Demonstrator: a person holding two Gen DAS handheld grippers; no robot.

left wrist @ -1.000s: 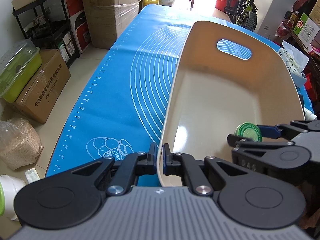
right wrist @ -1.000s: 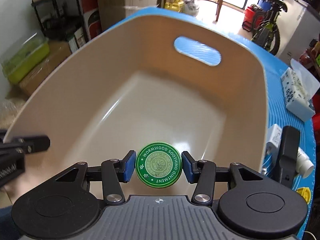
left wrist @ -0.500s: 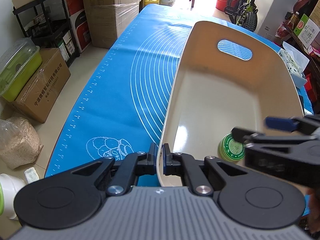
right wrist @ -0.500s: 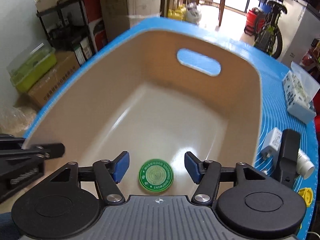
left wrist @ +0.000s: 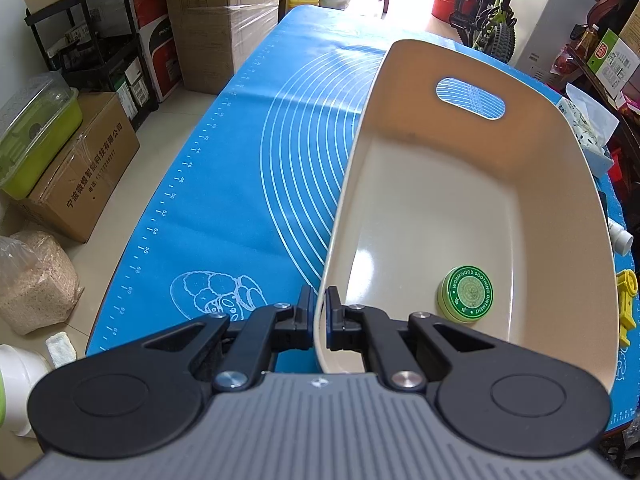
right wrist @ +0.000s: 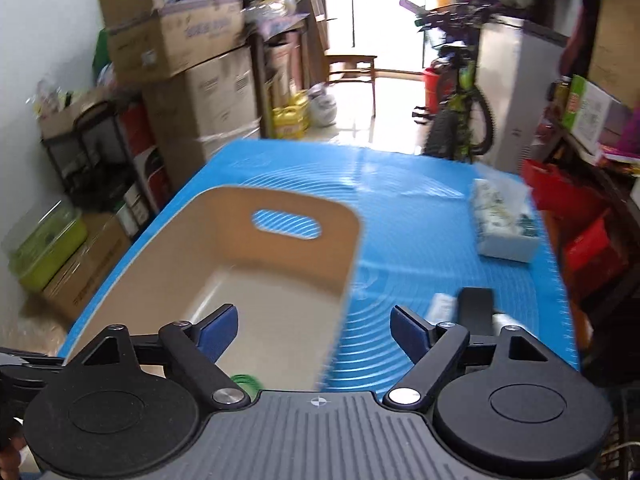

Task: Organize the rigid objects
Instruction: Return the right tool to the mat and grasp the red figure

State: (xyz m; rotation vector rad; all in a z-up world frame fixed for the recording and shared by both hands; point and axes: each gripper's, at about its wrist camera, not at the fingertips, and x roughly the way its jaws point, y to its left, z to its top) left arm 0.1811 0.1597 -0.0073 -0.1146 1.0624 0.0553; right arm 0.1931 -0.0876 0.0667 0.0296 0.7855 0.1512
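Black plastic jaws of the left gripper (left wrist: 317, 312) are pinched onto the near rim of the beige plastic bin (left wrist: 560, 216), one finger outside the wall and one inside. Just right of those fingers and slightly ahead, the round green ointment tin (left wrist: 466, 294) lies flat on the bin floor, label up, touching nothing else.

The right gripper (right wrist: 314, 328) holds nothing, its blue-padded fingers spread wide above the bin's near right corner; the tin (right wrist: 245, 381) shows only as a green sliver below its left finger.

Judging from this, the risk lies in the next pickup: the right-wrist view is blurred, so a hasty reach could knock the bin wall or nudge the small things beyond it. If the left grip slackens, the light bin may slide on the blue silicone mat (left wrist: 240, 184).

Ahead and right of the right gripper sit a black block (right wrist: 475, 310) with a white object (right wrist: 440, 306) just beside it, and farther off a white tissue pack (right wrist: 504, 226). A yellow plastic piece (left wrist: 626, 300) lies right of the bin.
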